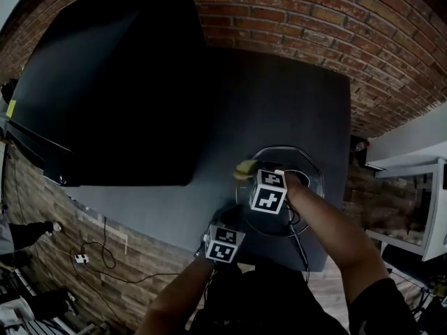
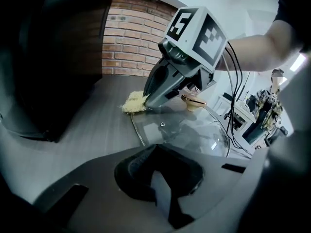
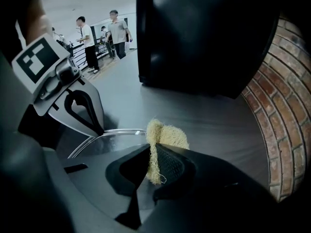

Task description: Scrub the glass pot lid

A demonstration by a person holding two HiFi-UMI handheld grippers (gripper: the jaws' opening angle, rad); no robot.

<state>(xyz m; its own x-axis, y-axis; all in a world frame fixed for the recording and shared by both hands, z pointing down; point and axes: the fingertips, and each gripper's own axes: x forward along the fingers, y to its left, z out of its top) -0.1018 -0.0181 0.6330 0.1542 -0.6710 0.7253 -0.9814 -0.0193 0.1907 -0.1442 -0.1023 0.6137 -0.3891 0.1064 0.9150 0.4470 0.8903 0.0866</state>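
Note:
The glass pot lid (image 1: 281,158) lies flat on the dark table (image 1: 272,96), its tan knob (image 2: 193,102) pointing up. My right gripper (image 3: 155,152) is shut on a yellow fibre scrubber (image 3: 164,135), which rests at the lid's far left rim (image 2: 133,102). In the head view the scrubber (image 1: 244,168) peeks out just left of the right gripper's marker cube (image 1: 269,190). My left gripper (image 2: 158,171) sits at the lid's near rim (image 3: 98,128), jaws closed on the glass edge. The lid (image 2: 194,130) spreads between the two grippers.
A big black box (image 1: 119,82) fills the table's left half. A brick wall (image 1: 314,19) runs behind. The table's front edge is close to the lid, with cables (image 1: 300,246) hanging there. Several people (image 3: 116,30) stand far off.

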